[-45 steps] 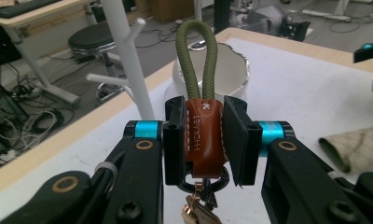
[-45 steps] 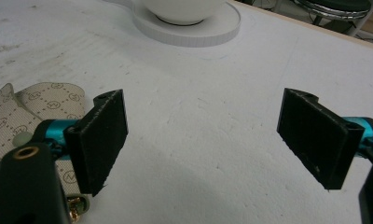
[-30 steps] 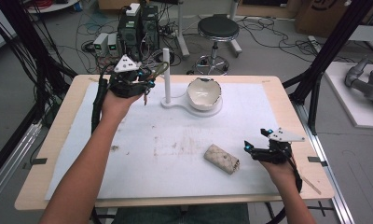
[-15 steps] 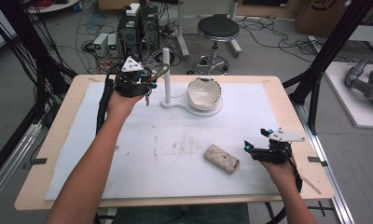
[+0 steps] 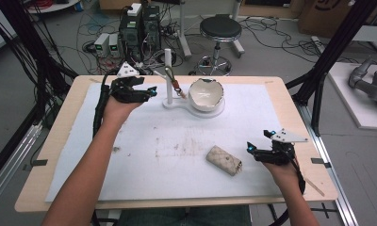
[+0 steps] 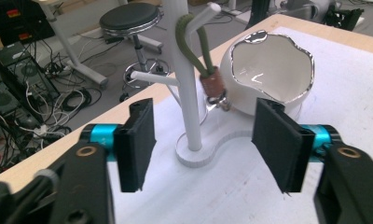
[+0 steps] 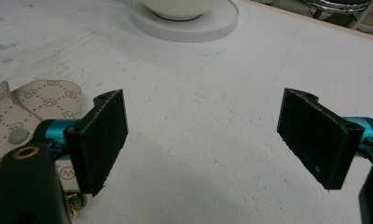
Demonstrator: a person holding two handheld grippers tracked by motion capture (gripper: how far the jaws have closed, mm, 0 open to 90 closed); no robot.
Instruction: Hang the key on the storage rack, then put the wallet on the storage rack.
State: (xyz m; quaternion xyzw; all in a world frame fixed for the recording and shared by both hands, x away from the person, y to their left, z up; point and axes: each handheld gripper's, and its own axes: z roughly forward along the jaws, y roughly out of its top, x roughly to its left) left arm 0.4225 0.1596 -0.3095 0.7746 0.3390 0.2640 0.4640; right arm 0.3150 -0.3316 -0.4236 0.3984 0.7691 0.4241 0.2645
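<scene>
Left claw (image 6: 203,149) agape — right claw (image 7: 205,140) agape, both empty.

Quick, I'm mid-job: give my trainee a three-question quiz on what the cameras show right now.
1. True or false: the left gripper is shut on the white stand.
2. What hangs on the stand's peg? A) a green cord loop B) a spoon C) a towel
3. Fill in: the patterned pouch lies on the mat nearest the ____ gripper.

Key:
1. False; its jaws are open, facing the stand.
2. A
3. right
</scene>
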